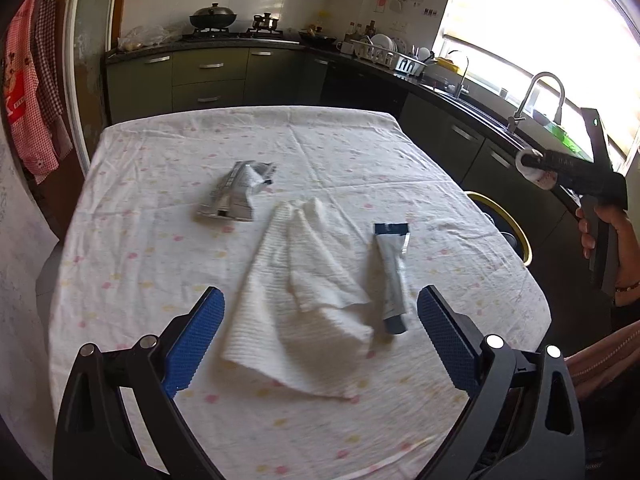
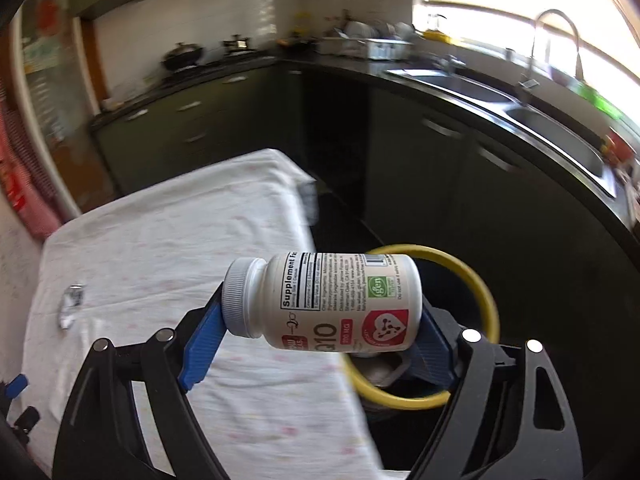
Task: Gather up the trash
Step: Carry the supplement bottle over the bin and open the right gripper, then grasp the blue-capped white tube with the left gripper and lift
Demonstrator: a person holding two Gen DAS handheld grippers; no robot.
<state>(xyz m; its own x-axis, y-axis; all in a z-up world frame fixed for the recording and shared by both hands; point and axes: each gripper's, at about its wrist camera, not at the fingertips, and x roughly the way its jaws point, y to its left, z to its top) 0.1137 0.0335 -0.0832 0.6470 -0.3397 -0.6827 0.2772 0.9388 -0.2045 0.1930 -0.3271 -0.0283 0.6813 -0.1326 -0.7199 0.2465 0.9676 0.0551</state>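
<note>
The right gripper (image 2: pixel 320 320) clamps a smooth white plastic supplement bottle (image 2: pixel 324 300) sideways between ribbed blue fingers (image 2: pixel 202 344), seemingly above a yellow-rimmed bin (image 2: pixel 486 300). The left gripper (image 1: pixel 320 320) gapes empty over a quilted paper towel (image 1: pixel 296 300) on the surface (image 1: pixel 140 280).

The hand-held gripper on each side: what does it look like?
Each hand-held gripper, left and right, has a black frame with silver pivot bolts and blue textured pads. The person's right wrist wears a beaded bracelet.
</note>
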